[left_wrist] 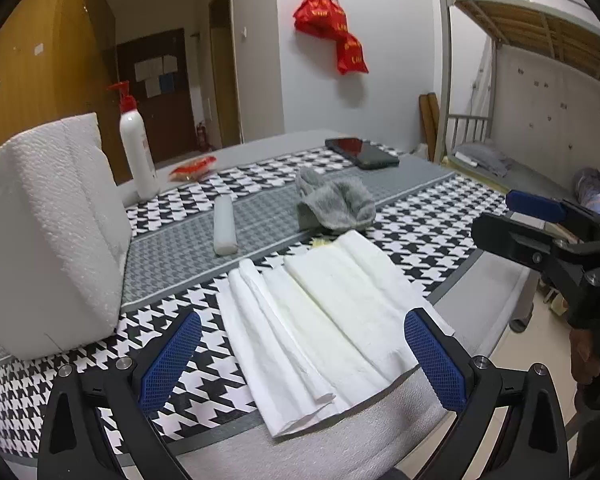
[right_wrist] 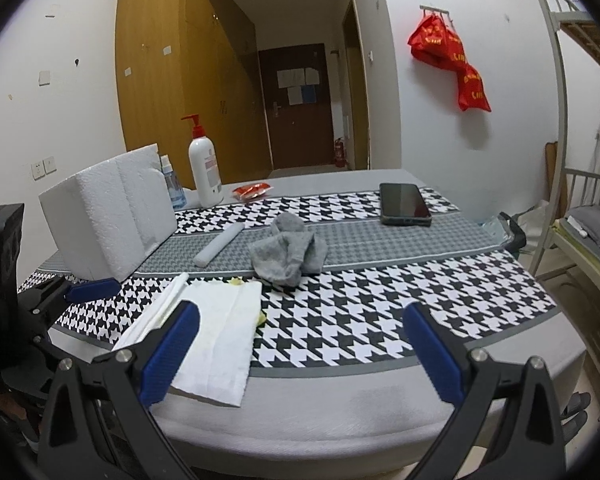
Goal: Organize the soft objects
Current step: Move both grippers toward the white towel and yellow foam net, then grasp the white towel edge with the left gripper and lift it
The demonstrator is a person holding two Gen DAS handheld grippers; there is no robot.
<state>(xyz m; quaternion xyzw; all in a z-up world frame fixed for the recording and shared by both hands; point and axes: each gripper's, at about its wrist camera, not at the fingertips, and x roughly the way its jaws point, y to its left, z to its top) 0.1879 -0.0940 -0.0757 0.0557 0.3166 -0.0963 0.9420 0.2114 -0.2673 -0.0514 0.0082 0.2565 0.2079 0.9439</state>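
Left wrist view shows the left hand-held gripper (left_wrist: 302,364) released and empty, its jaws spread on either side of the folded white towel (left_wrist: 320,320) at the near table (left_wrist: 380,436) edge. The right hand-held gripper (right_wrist: 302,354) is also spread wide and empty. Behind the towel lies the grey sock (left_wrist: 334,202). Clamping only the top layer could unfold the towel or drag it off the edge.

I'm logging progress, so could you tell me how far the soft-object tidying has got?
Done: the folded white cloth lies flat near the table edge. In hand: nothing; the left gripper and right gripper are both open and empty. Left: the crumpled grey sock remains unsorted.
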